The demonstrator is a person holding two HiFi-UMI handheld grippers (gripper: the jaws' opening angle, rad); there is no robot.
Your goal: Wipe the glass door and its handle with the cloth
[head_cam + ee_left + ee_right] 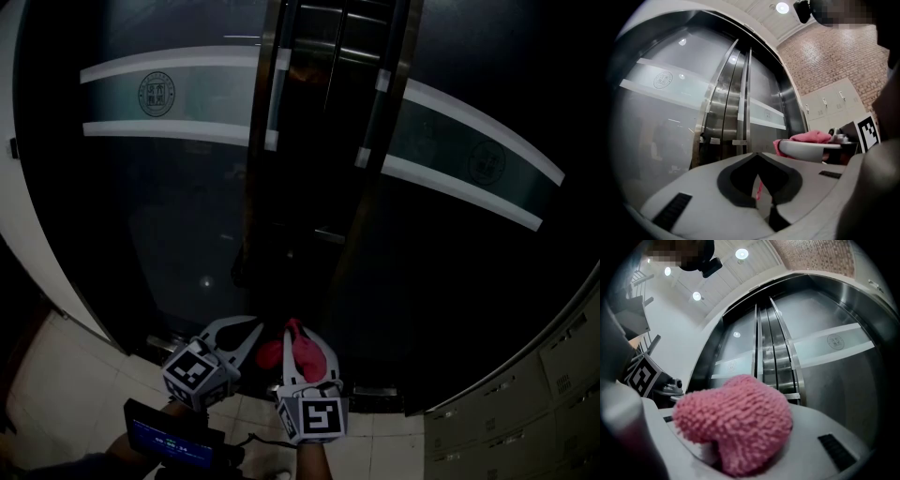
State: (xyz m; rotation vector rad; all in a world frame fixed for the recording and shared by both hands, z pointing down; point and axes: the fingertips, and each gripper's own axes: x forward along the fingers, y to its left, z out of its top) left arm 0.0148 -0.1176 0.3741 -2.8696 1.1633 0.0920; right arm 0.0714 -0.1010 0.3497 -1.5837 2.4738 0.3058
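Nearest, at the bottom of the head view, a dark handheld device w/ a blue-lit screen (169, 438) sits just below the L gripper's marker cube.

The left gripper (242, 343) points up and to the R. In its own view its white jaws w/ dark pads meet at the tips w/ nothing pinched btwn them. A thin pink sliver shows in the slit behind the tips, can't tell what it is.

The right gripper (302, 367) is just beside it. Its jaws are clamped on the fuzzy pink knobbly-pile cloth (733, 423), which is bunched into a lump that bulges out over the jaws. From the L gripper view the same cloth sits on top of the R gripper's white jaw. The cloth is held low, short of the glass and well below the handles.

Pale tiled floor (56, 375) lies under both grippers.

Beyond them is the dark double glass door (159, 244). It's crossed by two frosted white bands (169, 70) w/ a round emblem (157, 96) btwn them. At the centre seam stand two long vertical steel bar handles (276, 94), one per leaf.

To the R of the door is a bank of pale grey lockers (553, 384), w/ a red brick wall (825, 65) above. Round ceiling lights (742, 254) are furthest up
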